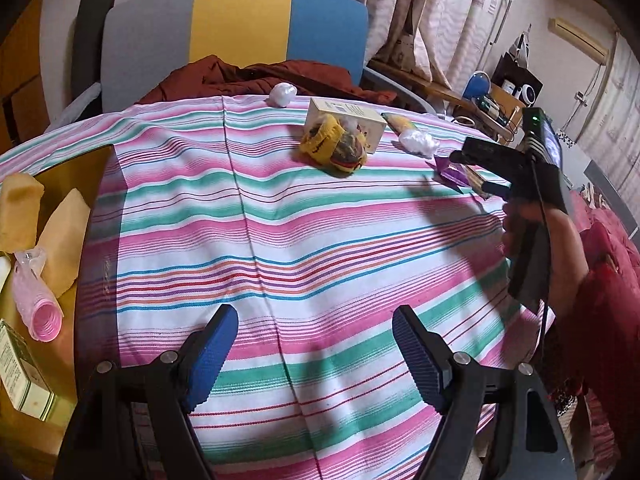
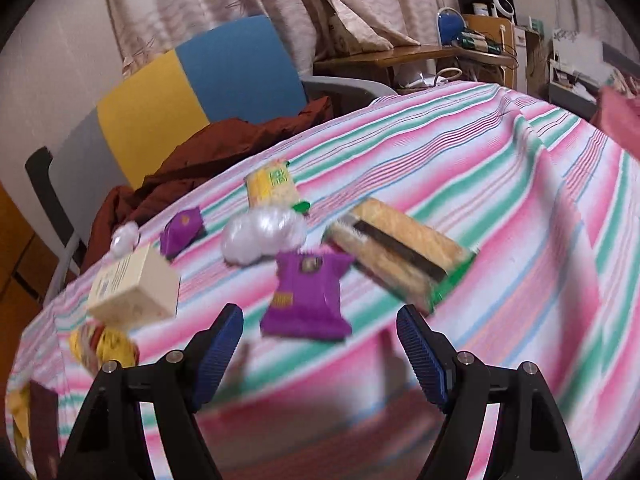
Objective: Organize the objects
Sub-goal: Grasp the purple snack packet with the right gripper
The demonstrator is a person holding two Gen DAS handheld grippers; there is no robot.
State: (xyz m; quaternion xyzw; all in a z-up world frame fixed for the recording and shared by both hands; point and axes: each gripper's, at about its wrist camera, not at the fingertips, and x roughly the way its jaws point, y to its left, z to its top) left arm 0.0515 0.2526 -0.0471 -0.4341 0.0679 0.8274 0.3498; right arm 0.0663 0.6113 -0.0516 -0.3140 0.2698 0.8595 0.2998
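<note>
Striped tablecloth, tray with sponges.

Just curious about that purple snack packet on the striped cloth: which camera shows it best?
The right wrist view: the purple snack packet lies whole and near, though blurred. The left wrist view shows only a small purple sliver far off, partly hidden by the other tool.
</note>
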